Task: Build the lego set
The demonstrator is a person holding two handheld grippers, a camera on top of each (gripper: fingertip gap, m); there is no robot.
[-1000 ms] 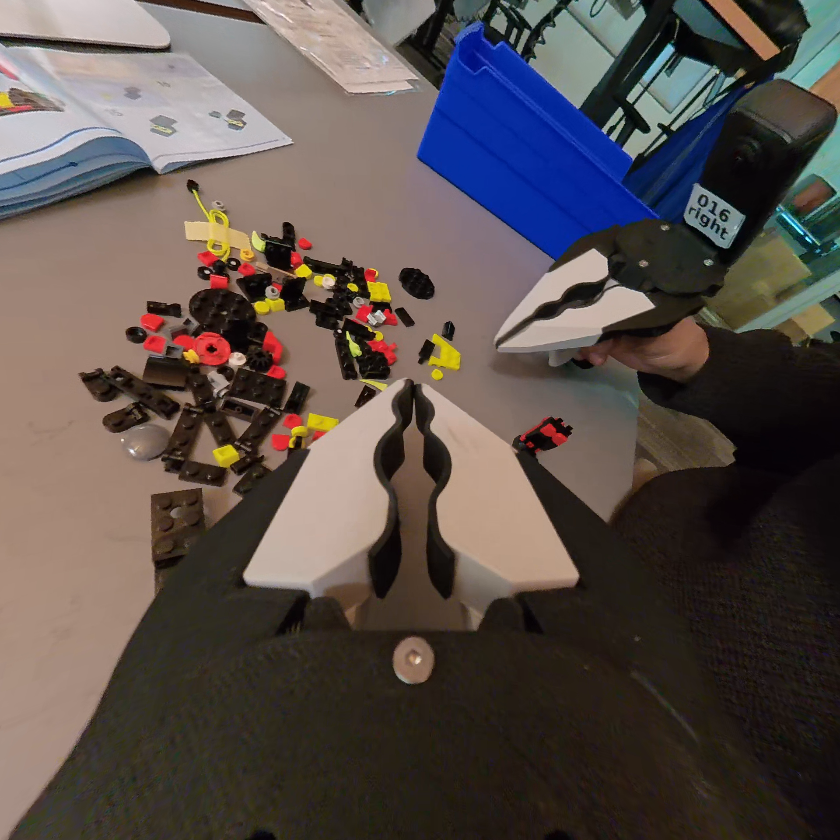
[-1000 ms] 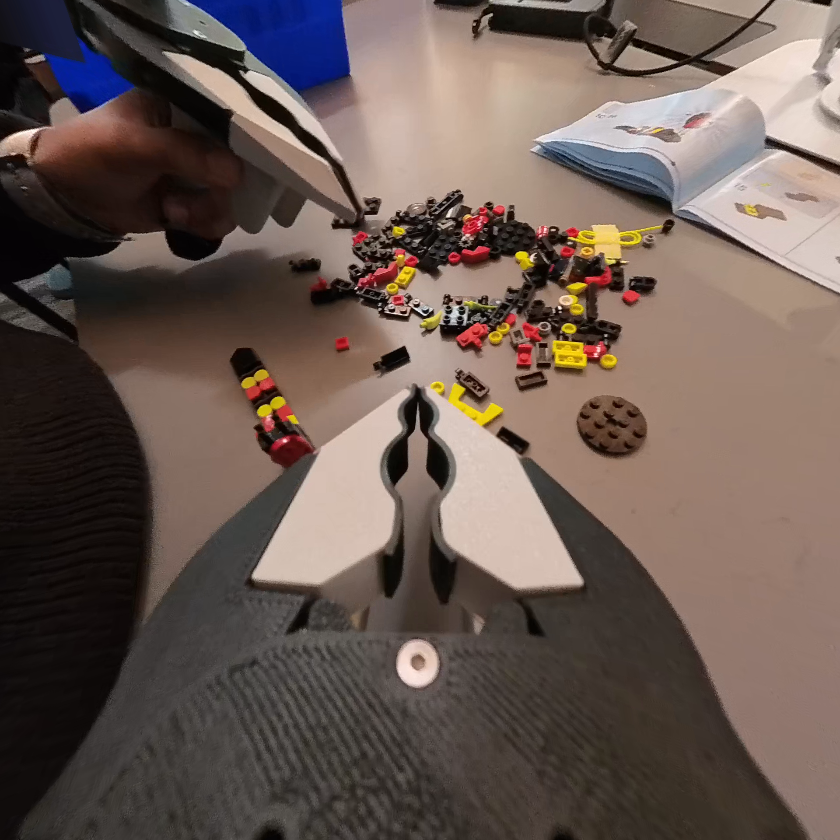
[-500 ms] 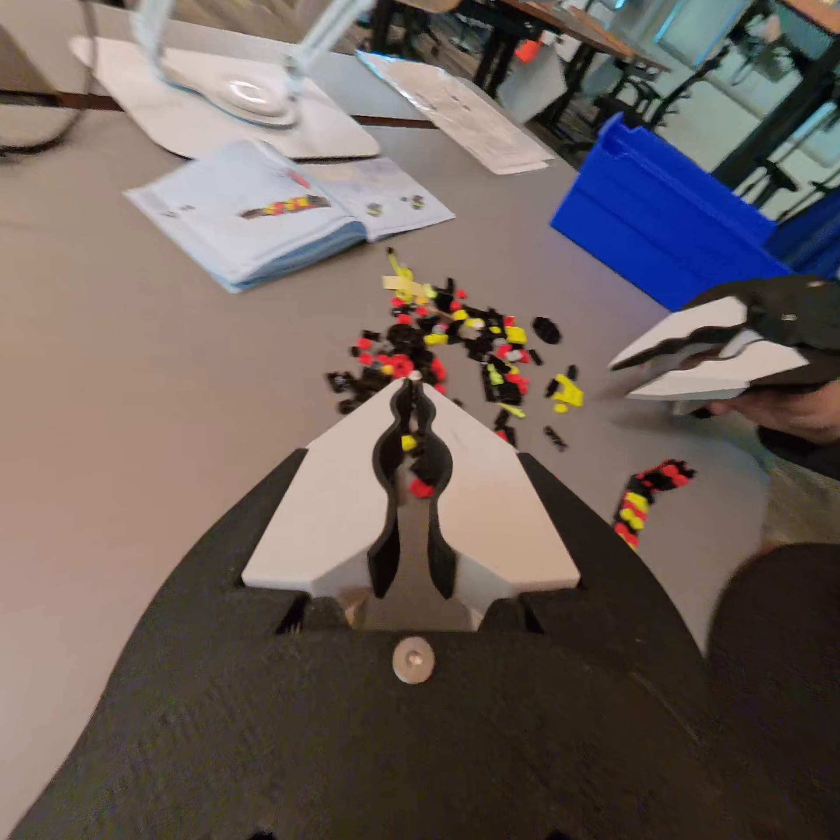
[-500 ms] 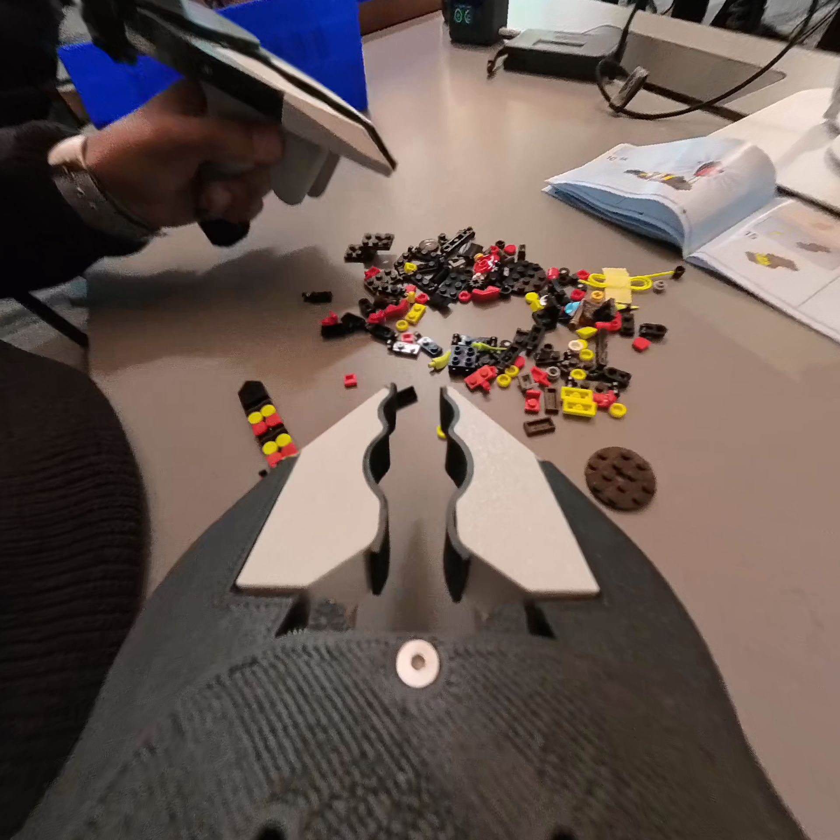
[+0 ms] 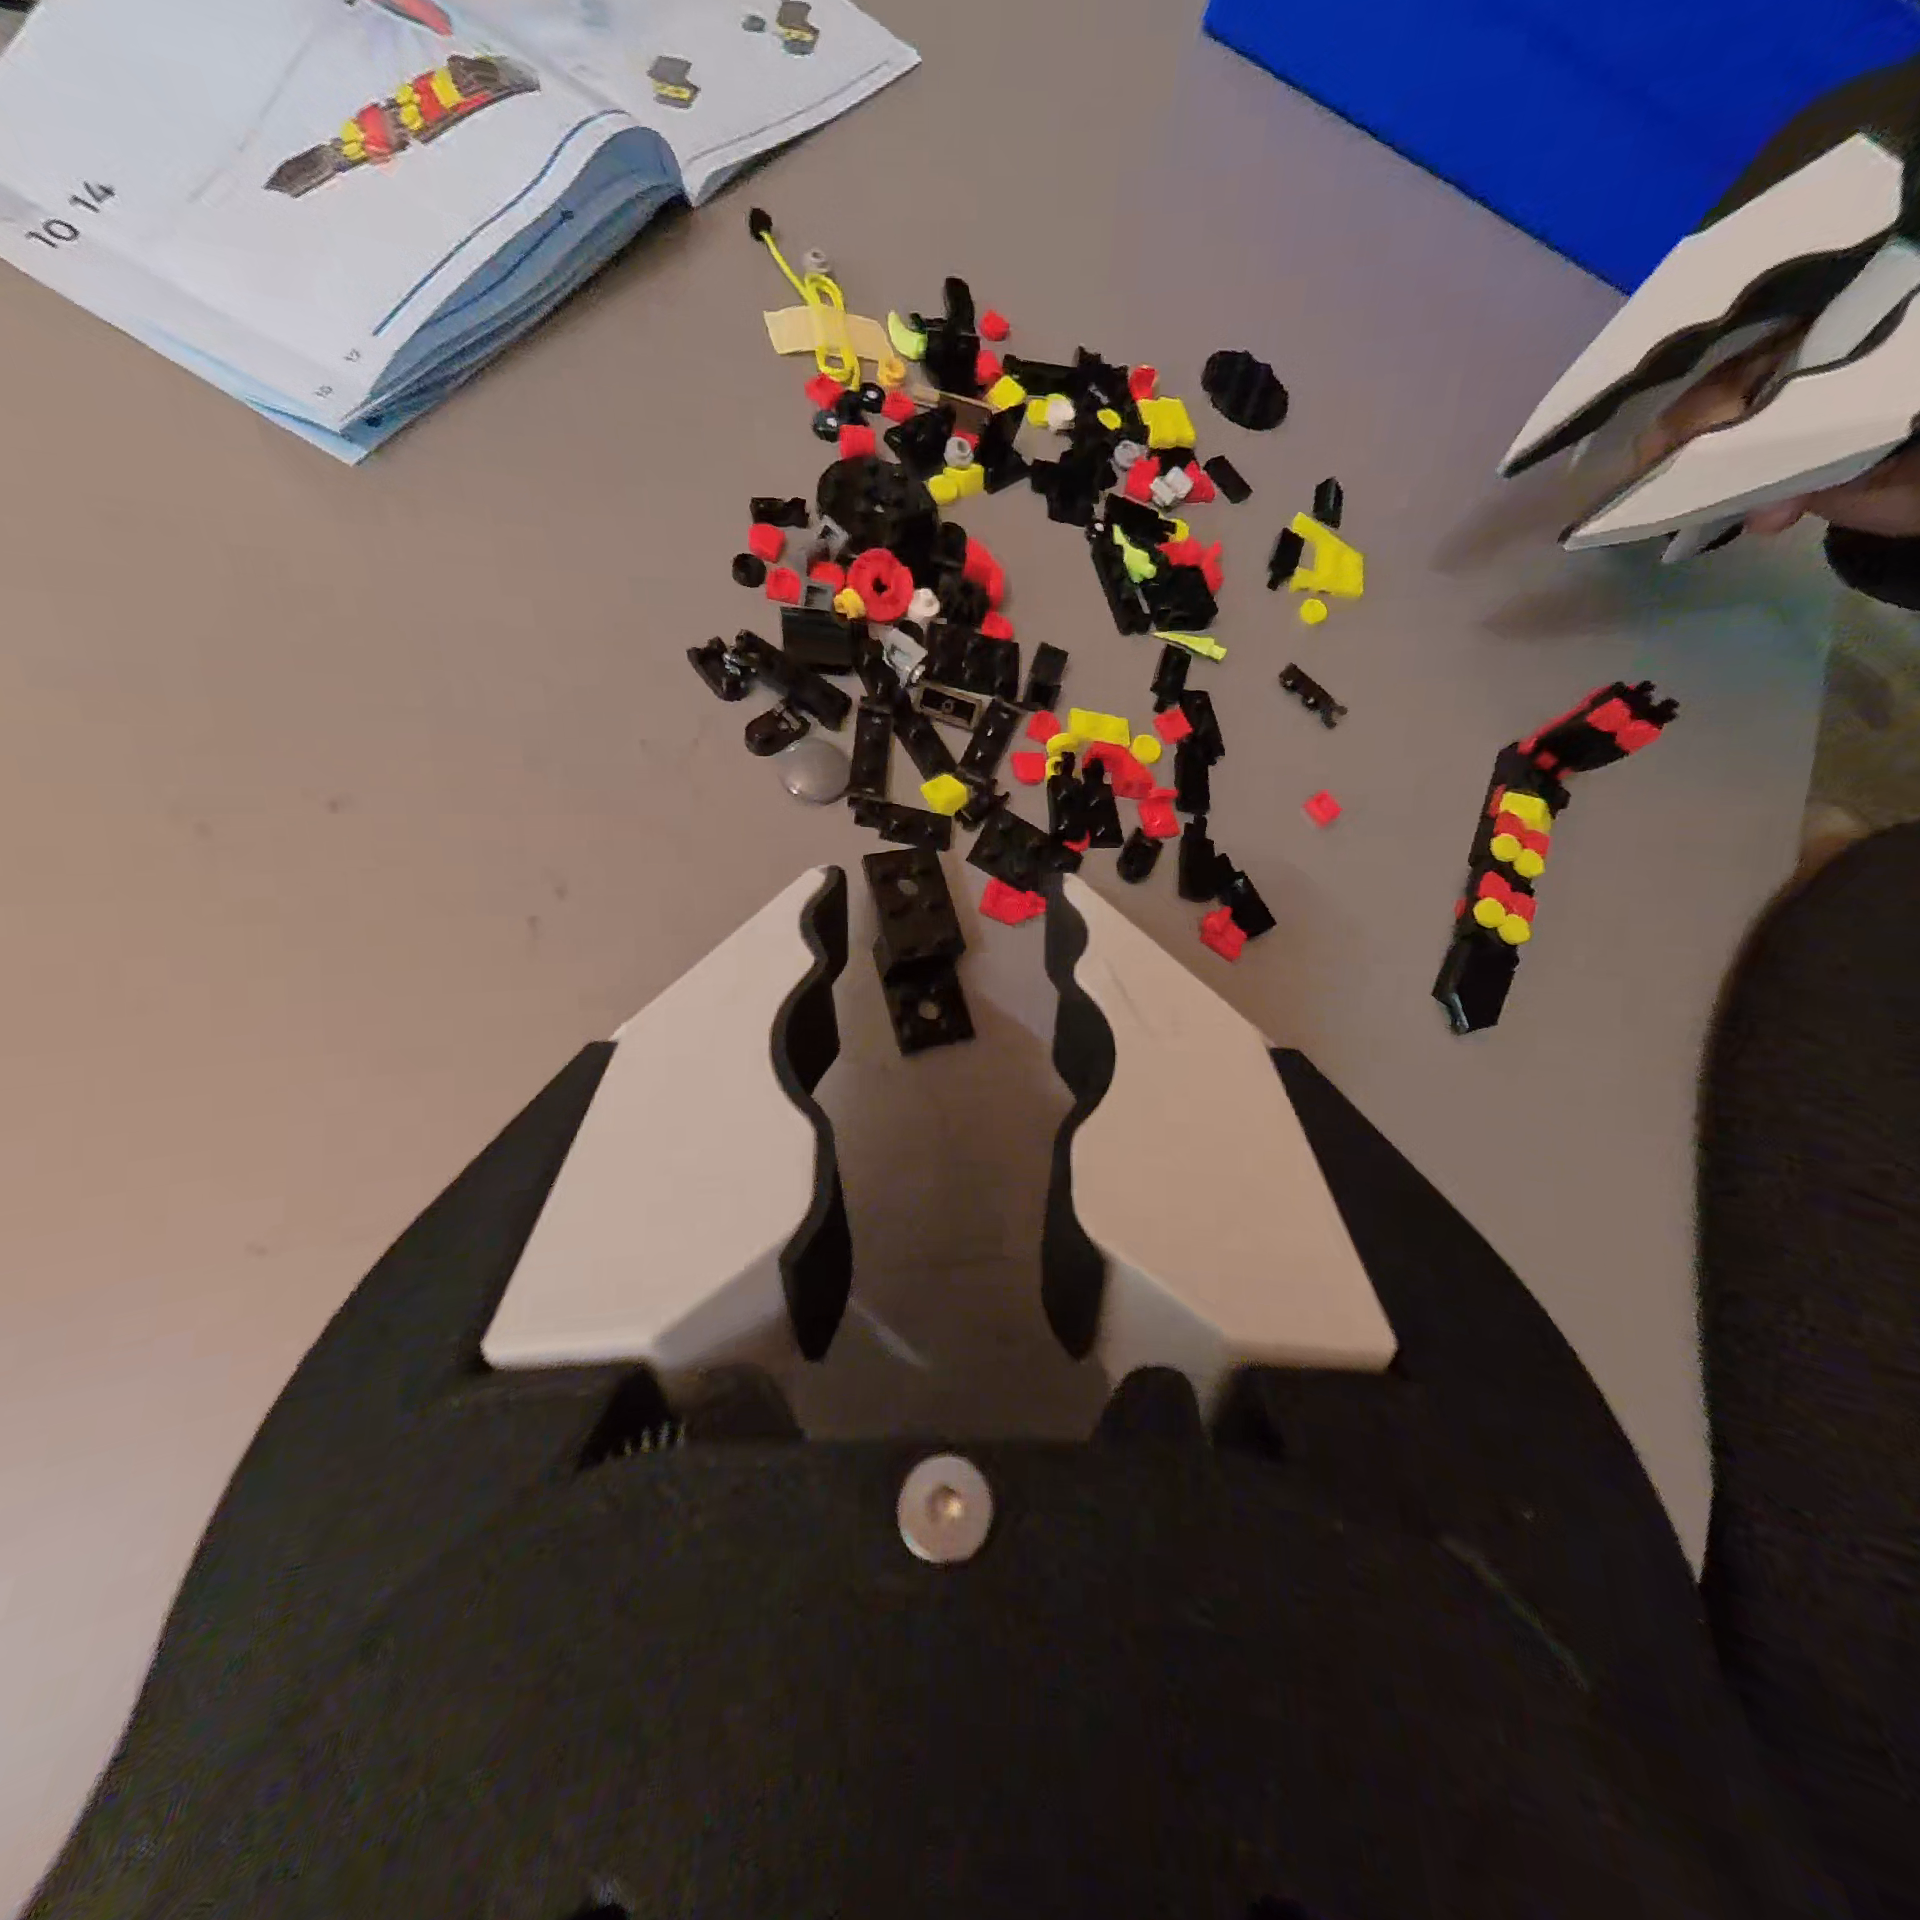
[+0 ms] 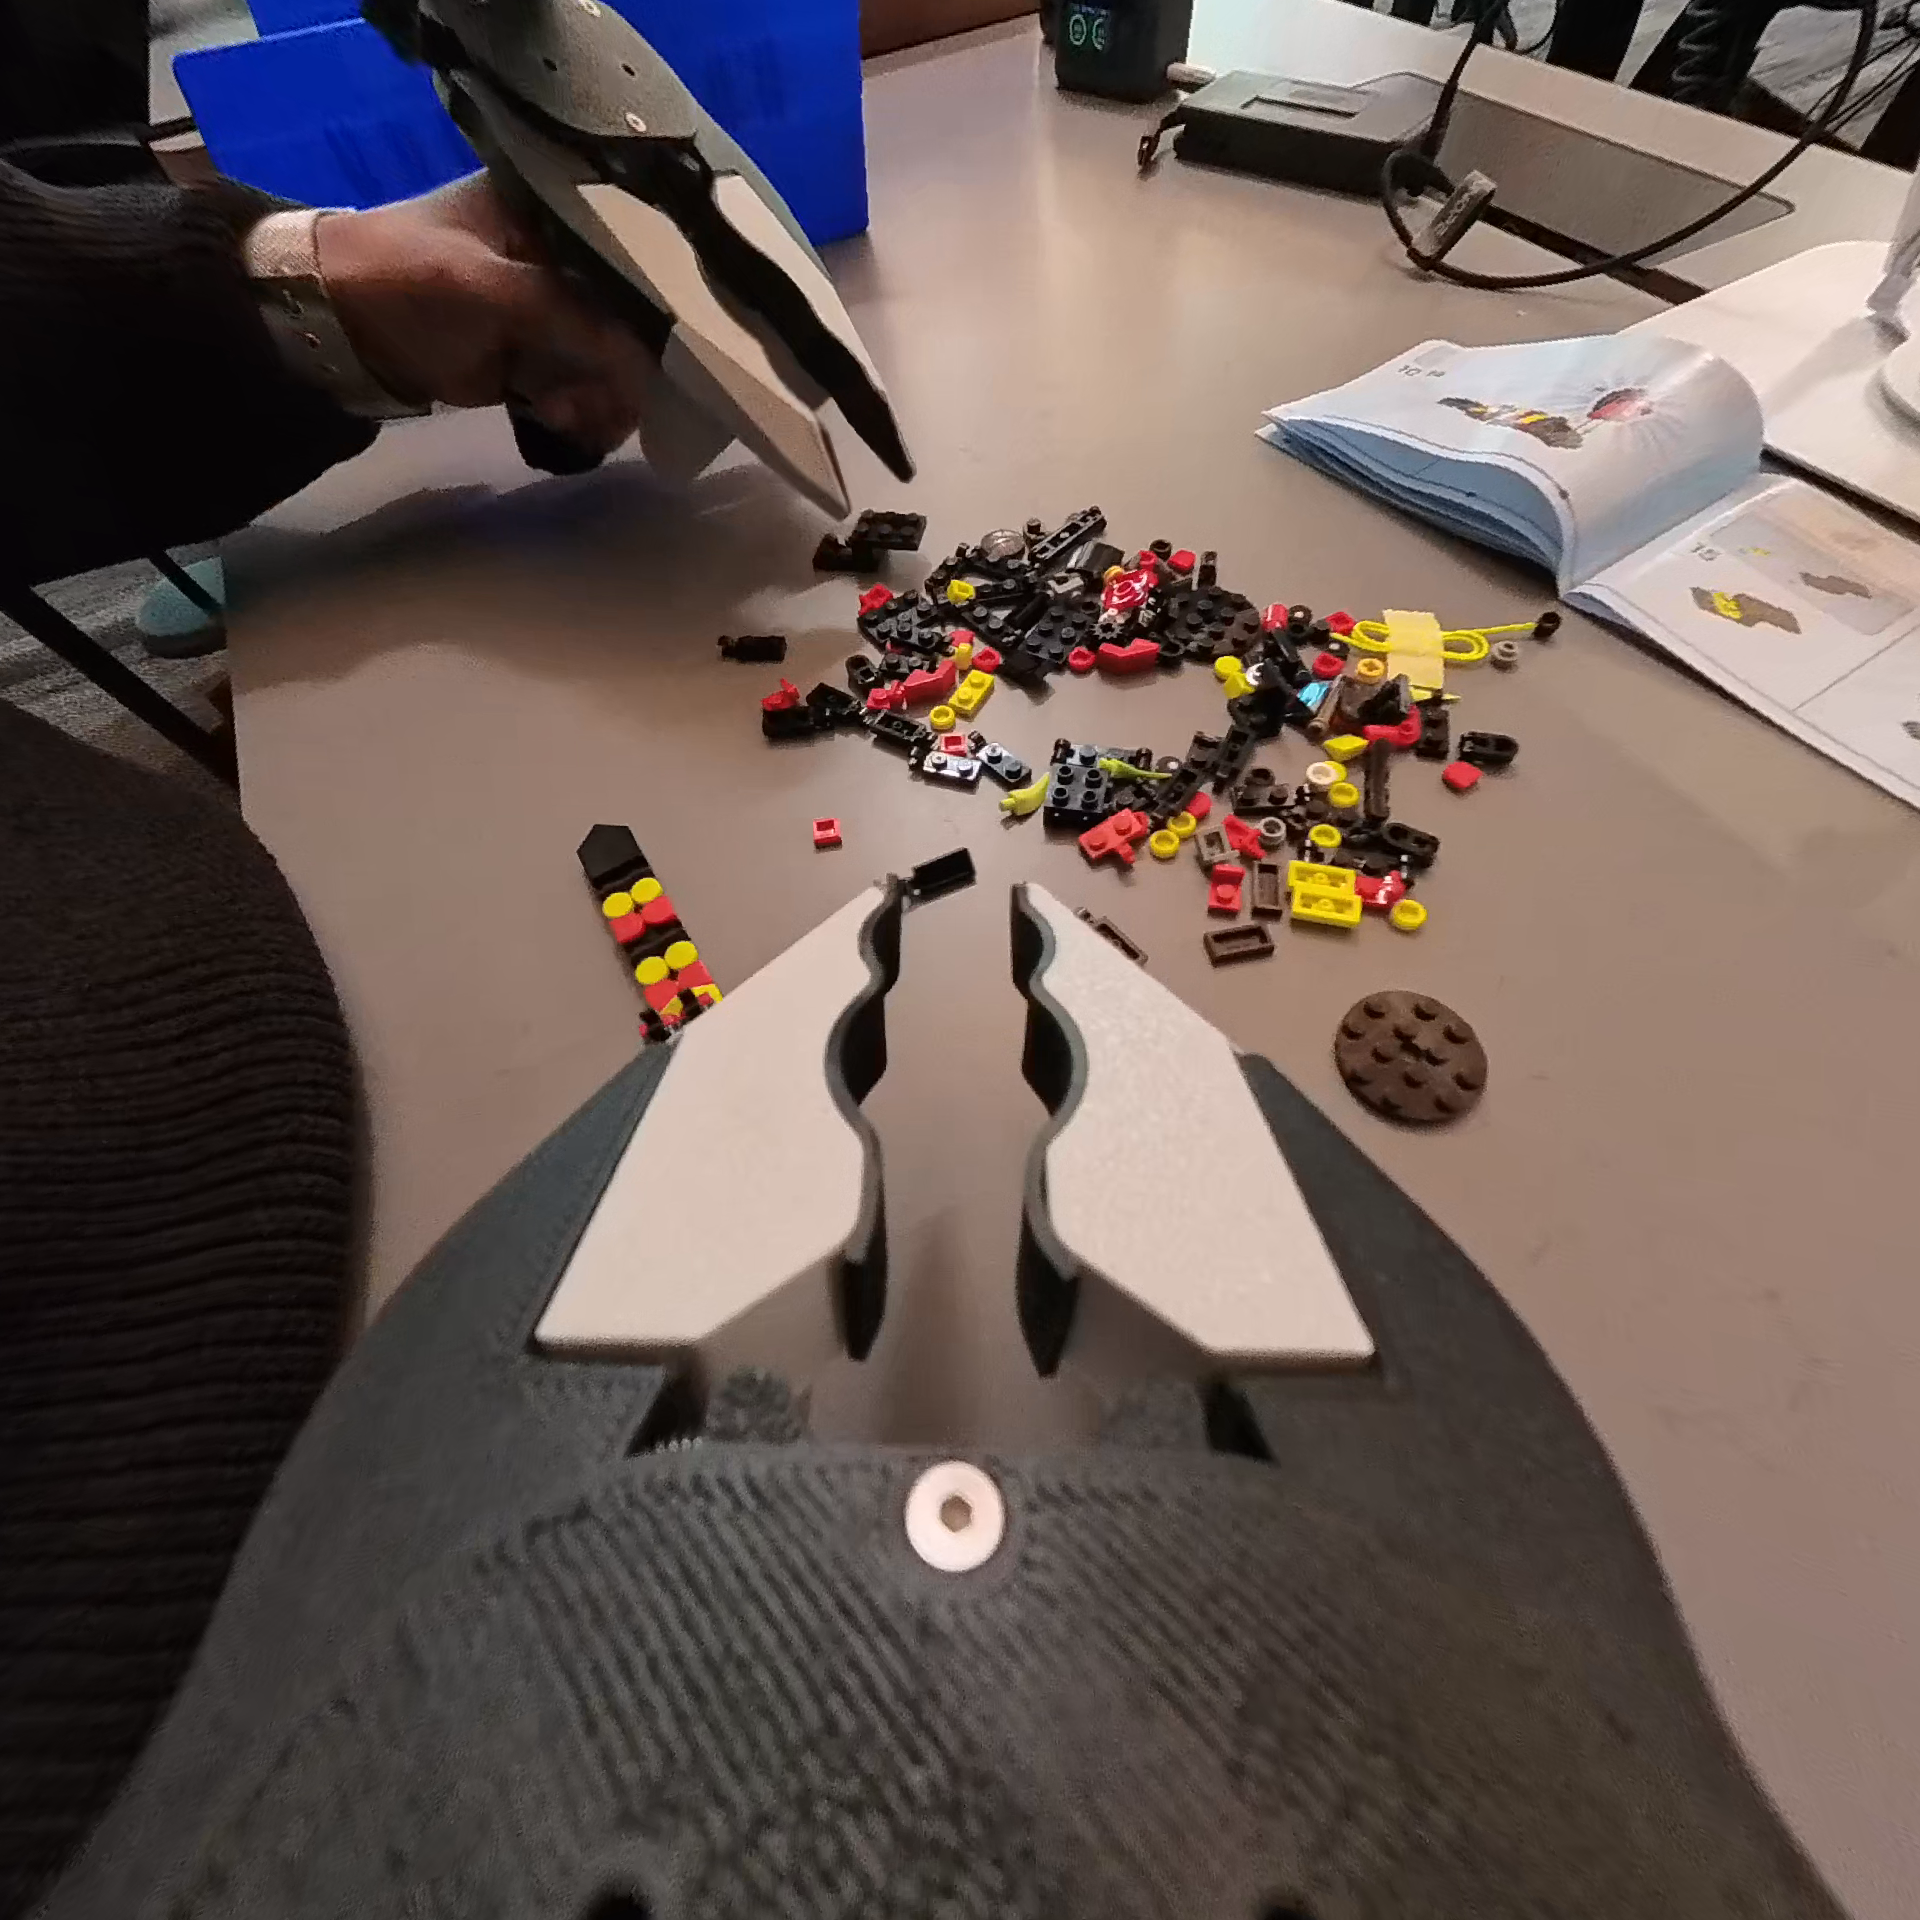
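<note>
Fingers of the left gripper (image 5: 943, 904) stand apart and empty, straddling a black plate (image 5: 920, 951) on the desk (image 5: 364, 831); its long axis runs along the fingers, so closing should pinch its long sides. Right gripper (image 6: 948, 896) is also parted and empty, farther from the plate. Partly built strip (image 5: 1507, 862) lies right of the brick pile (image 5: 997, 582).

Loose brick pile (image 5: 997, 623) mid-table (image 5: 312, 831), open booklet (image 5: 343, 187) behind-left of it, bin (image 5: 1538, 114) behind-right, part-built strip (image 5: 1507, 852) right of pile near table edge, round plate (image 6: 1410, 1057) apart on pile's right flank in the right wrist view
</note>
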